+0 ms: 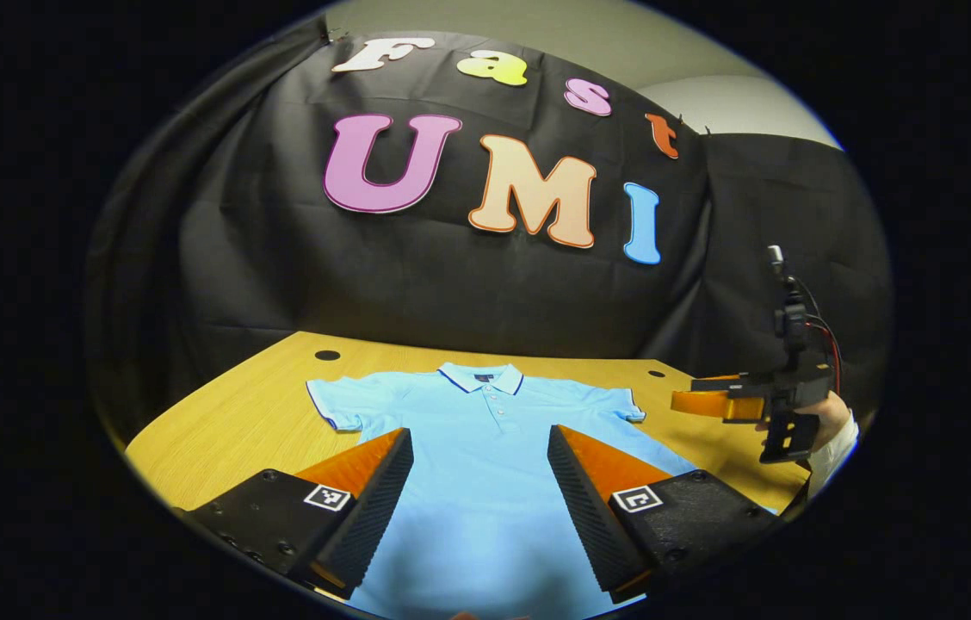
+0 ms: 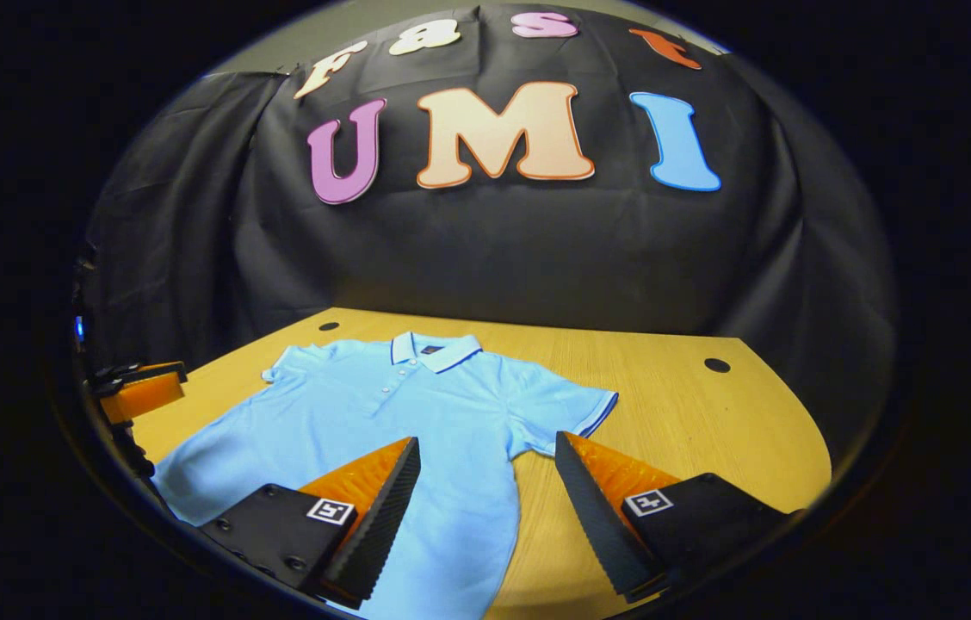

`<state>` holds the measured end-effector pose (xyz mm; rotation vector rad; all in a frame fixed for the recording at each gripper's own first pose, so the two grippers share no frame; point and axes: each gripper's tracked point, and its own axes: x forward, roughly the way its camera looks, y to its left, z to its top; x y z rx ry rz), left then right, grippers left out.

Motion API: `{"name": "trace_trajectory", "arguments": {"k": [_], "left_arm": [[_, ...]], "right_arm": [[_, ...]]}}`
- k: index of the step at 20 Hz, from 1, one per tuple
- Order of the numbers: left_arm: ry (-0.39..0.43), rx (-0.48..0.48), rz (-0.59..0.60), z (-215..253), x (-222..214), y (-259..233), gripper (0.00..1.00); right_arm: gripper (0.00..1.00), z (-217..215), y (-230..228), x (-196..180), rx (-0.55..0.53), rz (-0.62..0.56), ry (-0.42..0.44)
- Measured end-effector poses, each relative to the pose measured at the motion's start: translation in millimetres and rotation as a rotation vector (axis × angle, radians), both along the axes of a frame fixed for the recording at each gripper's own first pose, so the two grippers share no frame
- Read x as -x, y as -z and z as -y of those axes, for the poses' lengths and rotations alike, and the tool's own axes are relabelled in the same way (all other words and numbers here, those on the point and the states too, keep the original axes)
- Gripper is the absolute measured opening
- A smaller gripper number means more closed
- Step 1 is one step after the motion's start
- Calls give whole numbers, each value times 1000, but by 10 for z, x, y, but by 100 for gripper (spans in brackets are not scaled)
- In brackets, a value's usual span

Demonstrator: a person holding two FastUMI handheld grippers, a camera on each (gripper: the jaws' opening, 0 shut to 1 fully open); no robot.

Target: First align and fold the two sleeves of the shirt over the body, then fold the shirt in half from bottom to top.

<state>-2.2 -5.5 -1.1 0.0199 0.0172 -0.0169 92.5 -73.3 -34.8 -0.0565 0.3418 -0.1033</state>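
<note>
L gripper [image 1: 479,448]: fingers spread wide, nothing between them, held above the shirt [image 1: 485,456] body, aimed up its midline toward the collar [image 1: 481,377]. R gripper [image 2: 485,456]: fingers also spread wide, empty, over the shirt's R side; one finger sits over the body, the other over bare table [image 2: 692,413] just beside the hem edge. In the left gripper view the R gripper [image 1: 714,403] shows farther off at the right, held in a hand [image 1: 825,422] w/ a white sleeve [image 1: 834,452], above the table past the shirt's sleeve. In the right gripper view, part of the L gripper [image 2: 141,392] shows at the far left edge.

Shirt: light blue polo, short sleeves, dark trim on collar and cuffs, button placket at the neck. Lies flat, front up, on the wooden table, collar toward the back wall. L sleeve [image 1: 339,405] and R sleeve [image 2: 576,405] both spread outward, not folded. Fabric looks smooth, few wrinkles. Hem end runs out of view under the grippers.

Table has dark round holes [image 2: 716,365] near the back corners.
</note>
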Motion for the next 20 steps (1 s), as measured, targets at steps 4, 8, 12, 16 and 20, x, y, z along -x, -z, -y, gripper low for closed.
{"name": "trace_trajectory", "arguments": {"k": [4, 8, 12, 16, 20], "left_arm": [[10, 5, -8, 13, 12, 10, 94], [7, 8, -6, -8, 17, 3, 94], [6, 15, -13, -31, 8, 7, 94], [0, 9, -10, -56, 2, 12, 94], [7, 15, -14, -31, 1, 23, 94]], "right_arm": [[98, 341, 76, -449, 11, -99, 60], [99, 795, 229, -872, 18, -162, 156], [99, 1073, 581, -1178, -88, -224, 227], [97, 1166, 756, -1281, -118, -248, 250], [97, 1239, 855, -1285, -107, -264, 259]]}}
